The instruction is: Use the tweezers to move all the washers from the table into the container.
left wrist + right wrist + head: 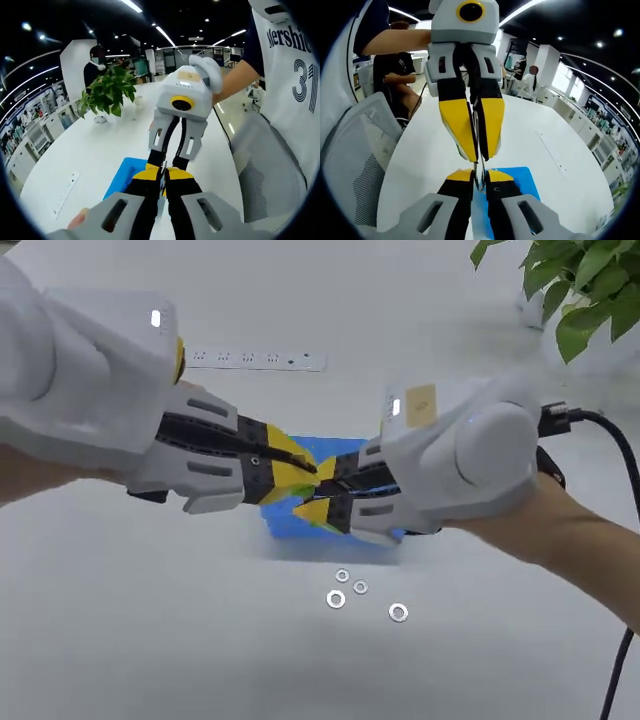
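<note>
Tweezers (478, 145) sit between the two grippers, which meet nose to nose over the blue container (335, 448). Left gripper (163, 174) fingers are closed on the tweezers. Right gripper (479, 176) fingers are pinched around the same tweezers from the opposite side. Four washers (336, 599) lie loose on the white surface (150, 640), near the container on the person's side. Power strip (255, 360) lies beyond the container, and a potted plant (580, 290) stands at the far right.
</note>
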